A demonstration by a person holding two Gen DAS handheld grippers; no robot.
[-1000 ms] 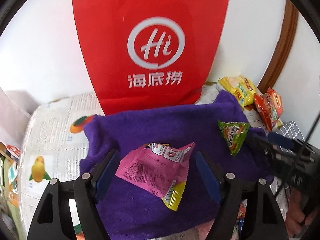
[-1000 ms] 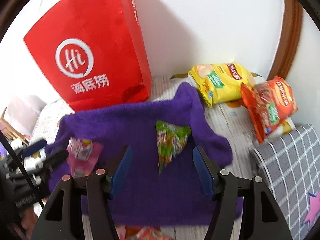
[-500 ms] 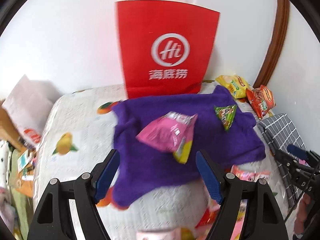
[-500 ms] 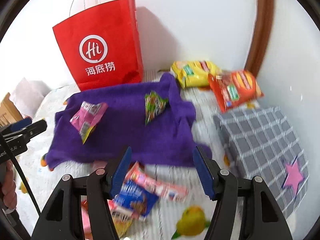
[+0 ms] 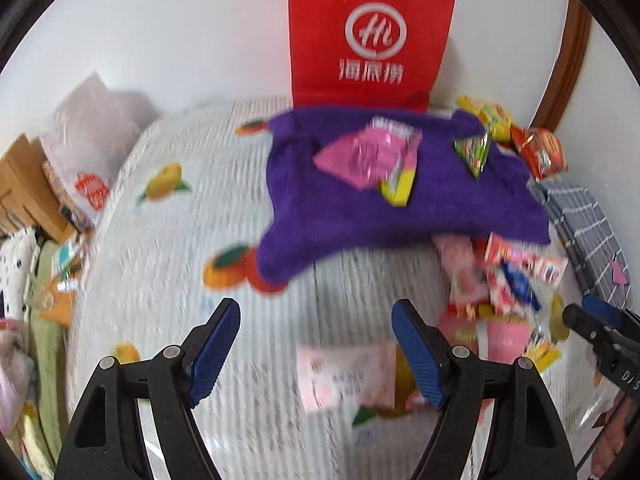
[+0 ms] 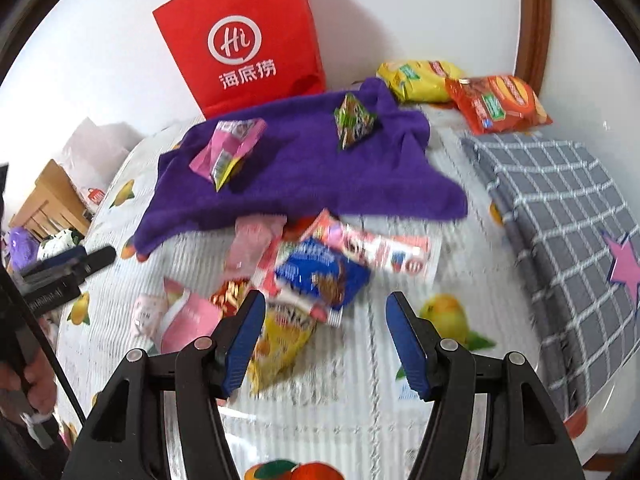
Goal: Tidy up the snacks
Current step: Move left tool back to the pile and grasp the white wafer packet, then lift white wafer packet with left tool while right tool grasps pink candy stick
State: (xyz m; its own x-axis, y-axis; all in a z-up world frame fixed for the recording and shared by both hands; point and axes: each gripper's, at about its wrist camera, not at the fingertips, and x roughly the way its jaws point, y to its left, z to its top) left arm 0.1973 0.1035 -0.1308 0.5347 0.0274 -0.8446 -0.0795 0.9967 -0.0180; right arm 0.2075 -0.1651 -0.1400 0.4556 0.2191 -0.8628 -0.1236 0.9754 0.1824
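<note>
A purple towel (image 5: 344, 220) (image 6: 304, 176) lies on the fruit-print tablecloth (image 5: 180, 240). On it rest a pink snack packet (image 5: 364, 156) (image 6: 224, 148) and a green triangular packet (image 5: 474, 152) (image 6: 354, 120). A pile of loose snacks (image 6: 312, 268) (image 5: 504, 280) lies in front of the towel, with a blue packet on top. A pale pink packet (image 5: 348, 372) lies apart from it. My left gripper (image 5: 316, 344) is open and empty, above the cloth beside that packet. My right gripper (image 6: 324, 332) is open and empty just before the pile.
A red paper bag (image 5: 368, 36) (image 6: 244, 40) stands against the wall behind the towel. Yellow (image 6: 416, 80) and orange (image 6: 500, 104) chip bags lie at the back right. A grey checked cloth (image 6: 560, 216) covers the right side. Boxes and clutter (image 5: 32, 208) sit off the left edge.
Both grippers have pulled back from the towel toward the table's near side, both open. The snack pile and the pale pink packet have come into view.
</note>
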